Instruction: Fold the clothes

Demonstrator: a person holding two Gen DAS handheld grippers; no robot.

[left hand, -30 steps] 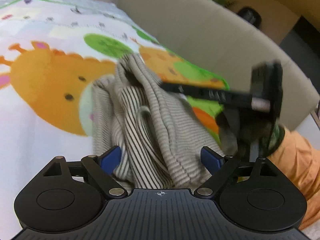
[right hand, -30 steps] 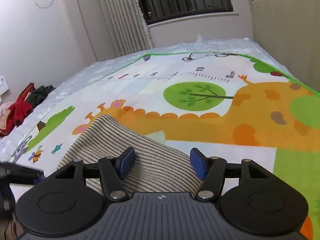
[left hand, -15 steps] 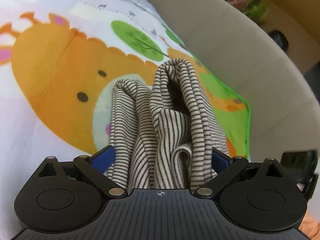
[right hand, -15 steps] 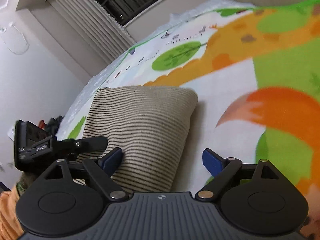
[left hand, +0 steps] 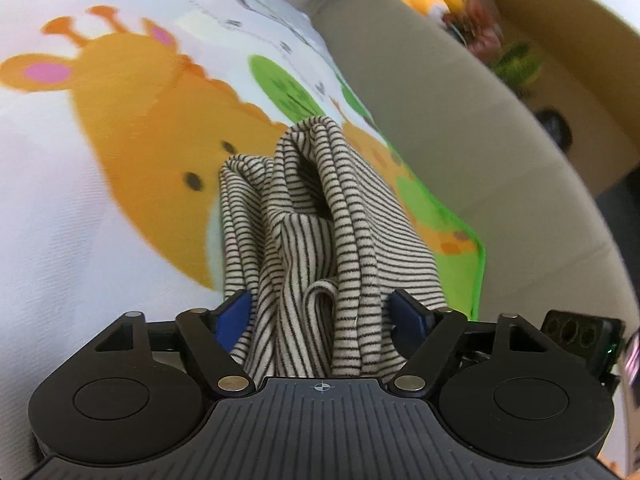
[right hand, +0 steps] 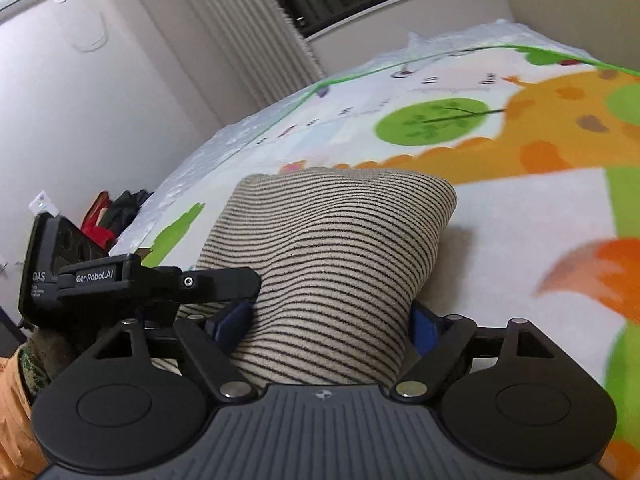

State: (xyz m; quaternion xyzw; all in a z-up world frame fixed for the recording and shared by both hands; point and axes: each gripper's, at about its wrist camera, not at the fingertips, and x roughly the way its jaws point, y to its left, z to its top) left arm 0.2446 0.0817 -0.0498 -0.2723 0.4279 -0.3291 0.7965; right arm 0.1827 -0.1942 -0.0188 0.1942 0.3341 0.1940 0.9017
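Subject of the task: one striped garment (left hand: 320, 240), cream with thin dark stripes, lying on a cartoon-printed play mat (left hand: 120, 128) that covers a bed.

Left wrist view: the garment fills the centre and lower centre of the frame as a bundle of several stacked layers, with an open tunnel of cloth toward the top. The left gripper (left hand: 323, 316) has the near end of this bundle between its blue pads; the jaws are closing, and both pads appear to be touching the fabric. Whether the squeeze is yet firm cannot be told.

Right wrist view: the garment (right hand: 328, 248) shows in the centre as a rounded, compact block with a smooth folded edge facing the upper part of the frame. The right gripper (right hand: 332, 320) straddles its near end, jaws closing, with the cloth bulging past both pads and hiding their faces (contact looks likely, not confirmed). The left gripper's body (right hand: 120, 280) appears at middle left, just beside the garment.

Progress, as judged: several folds are evidently done. Layers at the near end remain loose and uneven, so tidying or one final fold seems outstanding. A pile of other clothes (right hand: 116, 216) at the left edge suggests more items await.
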